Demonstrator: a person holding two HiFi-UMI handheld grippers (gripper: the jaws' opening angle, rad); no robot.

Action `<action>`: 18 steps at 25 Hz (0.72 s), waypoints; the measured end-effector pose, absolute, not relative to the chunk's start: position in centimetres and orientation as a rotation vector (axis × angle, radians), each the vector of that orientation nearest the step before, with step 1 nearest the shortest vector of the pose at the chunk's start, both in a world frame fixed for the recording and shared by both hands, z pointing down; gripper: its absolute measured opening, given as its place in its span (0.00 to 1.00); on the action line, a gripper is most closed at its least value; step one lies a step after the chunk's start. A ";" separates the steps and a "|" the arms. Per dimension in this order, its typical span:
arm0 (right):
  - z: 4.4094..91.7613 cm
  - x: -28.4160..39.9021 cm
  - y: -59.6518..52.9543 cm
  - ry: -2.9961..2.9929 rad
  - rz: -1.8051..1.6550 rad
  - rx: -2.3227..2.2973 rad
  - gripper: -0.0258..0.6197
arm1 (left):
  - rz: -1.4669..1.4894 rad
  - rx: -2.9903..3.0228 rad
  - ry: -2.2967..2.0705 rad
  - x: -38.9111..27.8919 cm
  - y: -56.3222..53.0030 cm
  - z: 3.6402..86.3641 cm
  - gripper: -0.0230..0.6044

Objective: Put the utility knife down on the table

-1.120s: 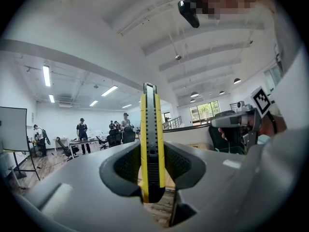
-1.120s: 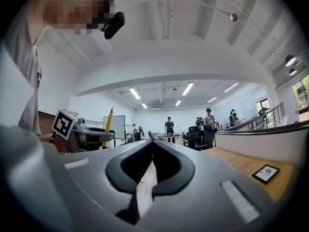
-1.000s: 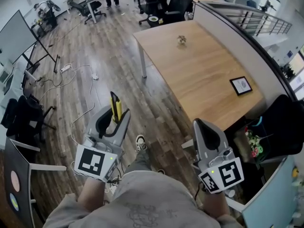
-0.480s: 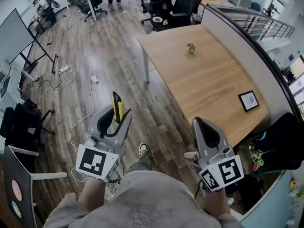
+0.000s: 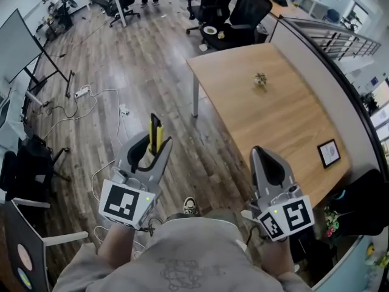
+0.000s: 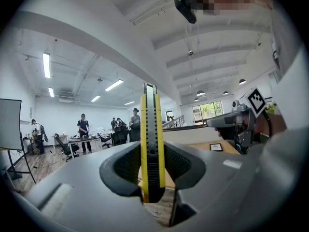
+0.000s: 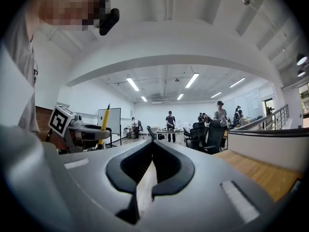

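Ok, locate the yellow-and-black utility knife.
The yellow-and-black utility knife stands upright in the left claw, lower left in the head view, over the wood floor left of the light wooden table.

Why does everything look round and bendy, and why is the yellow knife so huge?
Head view: the wide lens curves the straight-edged table. Left gripper view: the utility knife sits right by the camera, so it looms large. Right gripper view: the ceiling lights glare white.

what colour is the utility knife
The knife is yellow with a black middle strip; clearest in left gripper view.
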State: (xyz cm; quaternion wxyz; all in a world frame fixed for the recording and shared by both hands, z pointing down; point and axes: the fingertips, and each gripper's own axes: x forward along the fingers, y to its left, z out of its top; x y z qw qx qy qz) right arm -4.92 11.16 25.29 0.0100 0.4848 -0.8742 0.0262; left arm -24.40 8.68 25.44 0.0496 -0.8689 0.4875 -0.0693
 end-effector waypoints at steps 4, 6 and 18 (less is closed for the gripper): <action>25.4 -6.0 7.7 -2.720 0.089 1.522 0.06 | -0.216 -2.658 1.481 -25.7 5.2 25.6 0.23; 25.8 -6.1 6.0 -2.705 0.094 1.538 0.06 | -0.216 -2.672 1.463 -25.8 3.3 25.7 0.23; 28.4 -2.1 -8.8 -2.651 0.161 1.576 0.06 | -0.298 -2.669 1.417 -22.3 -12.2 27.4 0.23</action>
